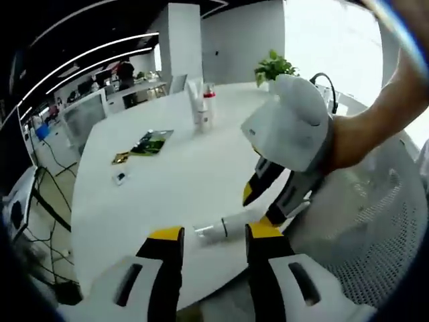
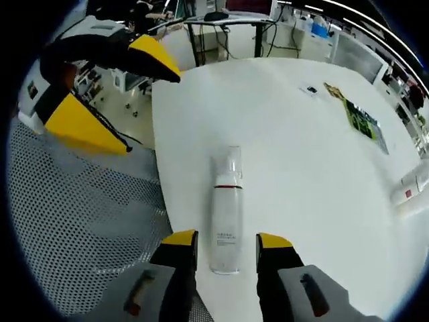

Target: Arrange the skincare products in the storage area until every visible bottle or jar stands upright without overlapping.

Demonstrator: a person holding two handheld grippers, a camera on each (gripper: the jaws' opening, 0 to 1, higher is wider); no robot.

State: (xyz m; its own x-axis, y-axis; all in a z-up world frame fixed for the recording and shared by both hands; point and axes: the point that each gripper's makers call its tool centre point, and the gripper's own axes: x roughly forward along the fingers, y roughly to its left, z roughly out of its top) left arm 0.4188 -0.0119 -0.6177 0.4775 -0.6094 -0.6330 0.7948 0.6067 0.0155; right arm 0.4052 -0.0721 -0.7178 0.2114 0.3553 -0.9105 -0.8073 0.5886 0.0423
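One white bottle (image 2: 226,221) lay flat on the table (image 2: 281,134), its base between the right gripper (image 2: 226,245)'s spread fingers, untouched; left gripper (image 1: 213,236) also gaped.

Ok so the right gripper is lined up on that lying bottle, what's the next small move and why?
Probably close the right gripper on the bottle. The bottle lies flat near the table edge, its base between the open jaws and its clear cap pointing away, so a grip comes before tipping it upright. The left gripper hangs open to the side, apart from it.
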